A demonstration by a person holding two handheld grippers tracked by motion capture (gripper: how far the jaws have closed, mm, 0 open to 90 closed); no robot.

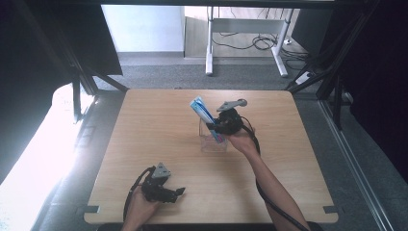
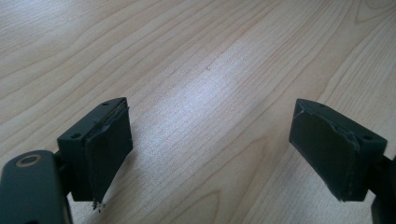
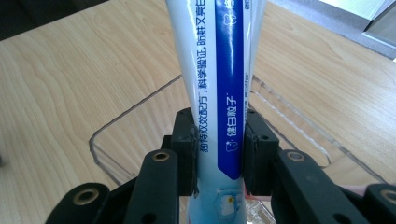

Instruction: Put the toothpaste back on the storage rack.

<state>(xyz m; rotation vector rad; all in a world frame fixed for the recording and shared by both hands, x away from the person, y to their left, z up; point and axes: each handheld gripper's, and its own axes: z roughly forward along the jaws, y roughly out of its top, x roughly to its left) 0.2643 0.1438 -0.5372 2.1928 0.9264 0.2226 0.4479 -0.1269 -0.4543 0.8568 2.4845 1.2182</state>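
A white and blue toothpaste tube (image 1: pixel 201 109) (image 3: pixel 219 70) stands tilted up and to the left, its lower end inside a clear plastic box (image 1: pixel 211 143) (image 3: pixel 130 112) at the middle of the wooden table (image 1: pixel 159 125). My right gripper (image 1: pixel 215 127) (image 3: pixel 219 140) is shut on the tube's lower part, a black pad pressing each side. Near the table's front left, my left gripper (image 1: pixel 180 192) (image 2: pixel 210 149) lies low over the wood and points right. Its jaws are open, with bare wood between the pads (image 2: pixel 109 144).
The box is small and open-topped, with thin transparent walls. Grey carpet surrounds the table, black frame posts (image 1: pixel 77 91) stand at both back corners, and a white desk frame (image 1: pixel 210 43) with cables stands beyond.
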